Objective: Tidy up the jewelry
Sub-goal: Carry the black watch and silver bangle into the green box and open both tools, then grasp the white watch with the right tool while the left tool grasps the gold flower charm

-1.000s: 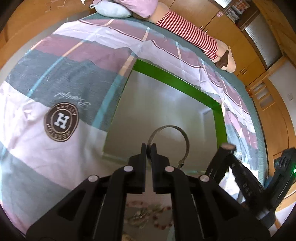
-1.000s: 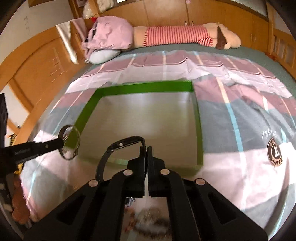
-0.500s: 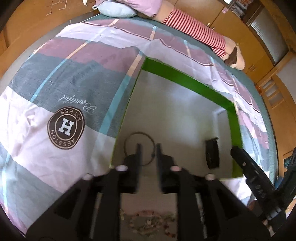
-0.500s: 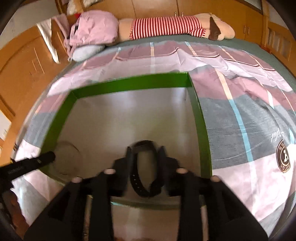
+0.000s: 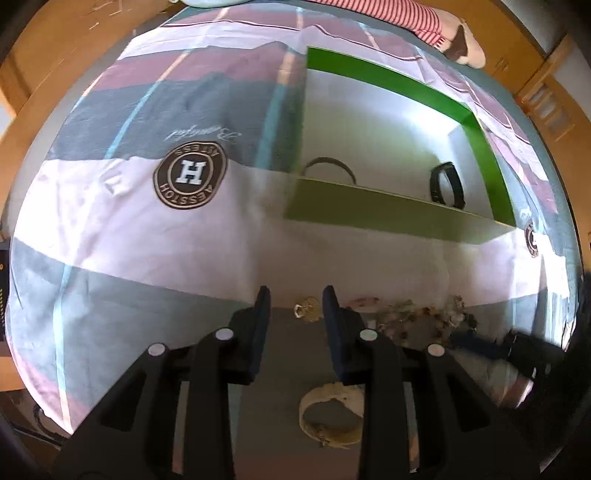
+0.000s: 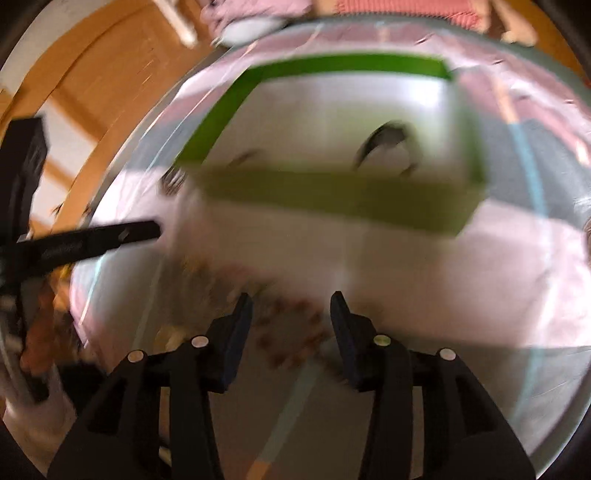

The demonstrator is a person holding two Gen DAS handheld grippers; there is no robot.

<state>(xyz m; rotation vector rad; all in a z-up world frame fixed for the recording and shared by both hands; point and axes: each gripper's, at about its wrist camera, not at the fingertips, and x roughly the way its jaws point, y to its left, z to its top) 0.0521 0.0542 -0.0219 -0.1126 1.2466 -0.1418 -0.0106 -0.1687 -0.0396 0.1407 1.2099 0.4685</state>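
A green-walled box (image 5: 391,212) lies on the bed; it also shows in the right wrist view (image 6: 332,195). In it are a thin metal bangle (image 5: 328,166) at the left and a black band (image 5: 447,184) at the right, blurred in the right wrist view (image 6: 388,138). My left gripper (image 5: 295,306) is open and empty, low over loose jewelry: a small gold piece (image 5: 307,309) between its fingertips, a pale bangle (image 5: 330,413) under it, beaded pieces (image 5: 417,319) to the right. My right gripper (image 6: 291,314) is open and empty over a blurred bead string (image 6: 291,332).
The bed has a striped pink, white and grey cover with a round H logo (image 5: 190,173). A striped plush toy (image 5: 436,26) lies at the far end. Wooden cabinets (image 5: 532,70) stand behind. The other gripper's finger (image 6: 92,242) reaches in from the left.
Both grippers opened, leaving the metal bangle and the black band in the box, then pulled back and down to the loose jewelry in front of the box.
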